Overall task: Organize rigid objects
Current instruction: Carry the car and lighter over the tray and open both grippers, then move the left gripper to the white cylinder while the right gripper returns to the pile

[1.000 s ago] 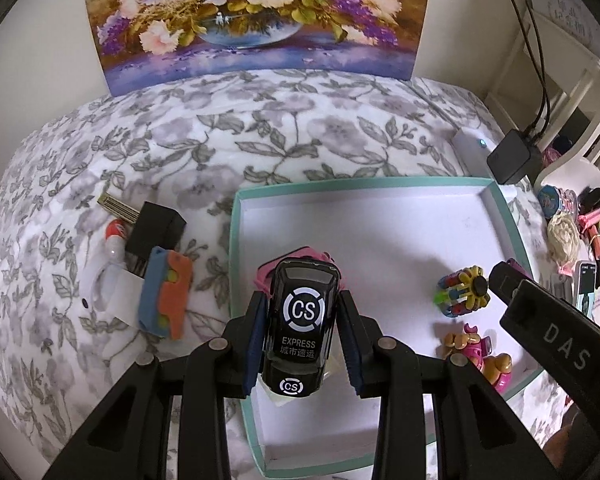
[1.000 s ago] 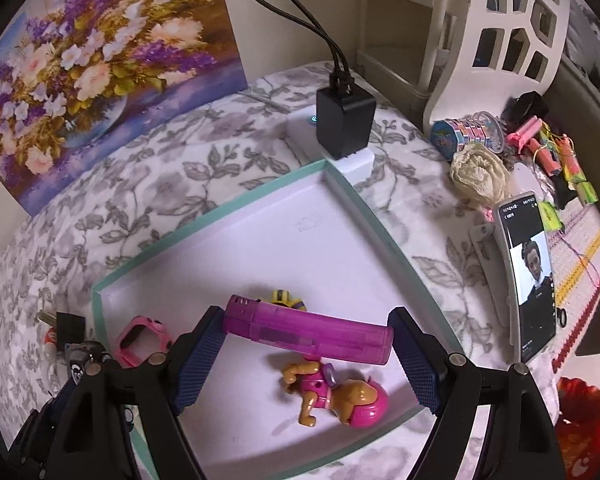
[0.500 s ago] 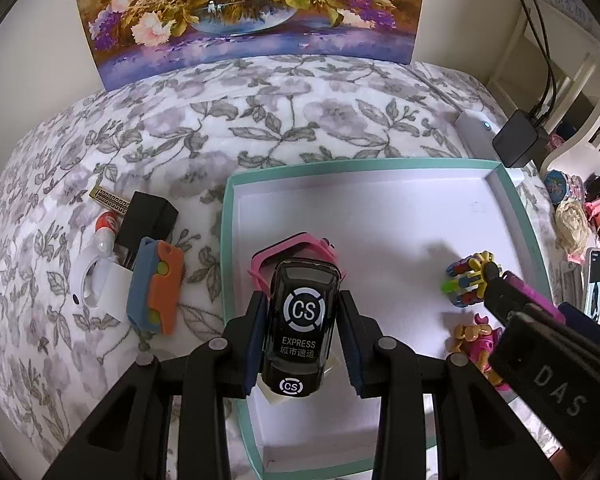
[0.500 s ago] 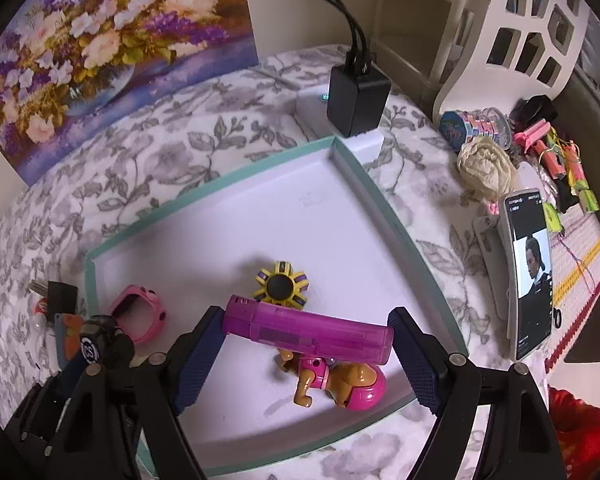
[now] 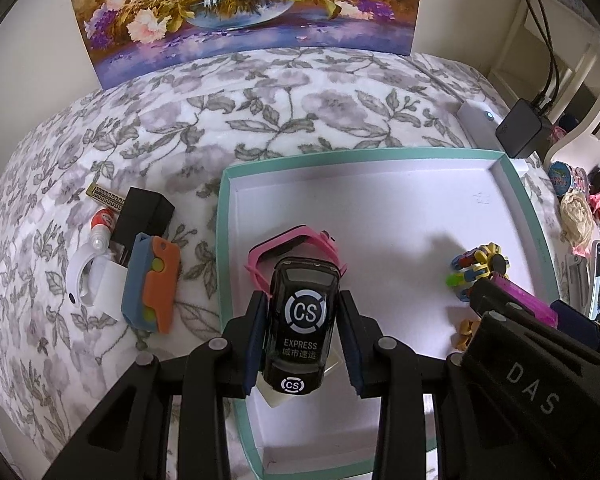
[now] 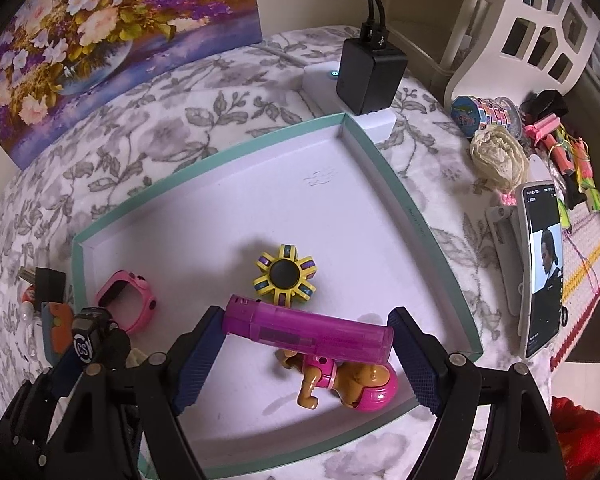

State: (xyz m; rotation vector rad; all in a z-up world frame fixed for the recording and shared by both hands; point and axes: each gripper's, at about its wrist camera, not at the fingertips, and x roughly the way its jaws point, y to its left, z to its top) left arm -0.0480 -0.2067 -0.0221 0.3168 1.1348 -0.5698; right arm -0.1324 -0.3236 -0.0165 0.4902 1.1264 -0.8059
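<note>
A teal-rimmed white tray (image 5: 380, 154) (image 6: 420, 236) lies on a flowered cloth. My left gripper (image 5: 302, 340) is shut on a black toy car (image 5: 300, 320) marked CS EXPRESS, held above the tray's front left part, over a pink watch (image 5: 296, 240) (image 6: 128, 296). My right gripper (image 6: 308, 348) is shut on a magenta lighter (image 6: 308, 330), held crosswise above a pink-and-tan toy dog (image 6: 348, 380). A yellow spinner (image 6: 284, 276) (image 5: 480, 268) lies in the tray beyond it.
Left of the tray lie a blue-and-orange block (image 5: 152, 284), a black box (image 5: 142, 216) and a white holder (image 5: 88, 280). A black charger (image 6: 370, 76) sits at the tray's far corner. A phone (image 6: 540, 268), lace roll (image 6: 500, 156) and clips lie to the right.
Both grippers have risen and pulled back a little, holding the car and the lighter. The spinner is now fully in view beyond the lighter.
</note>
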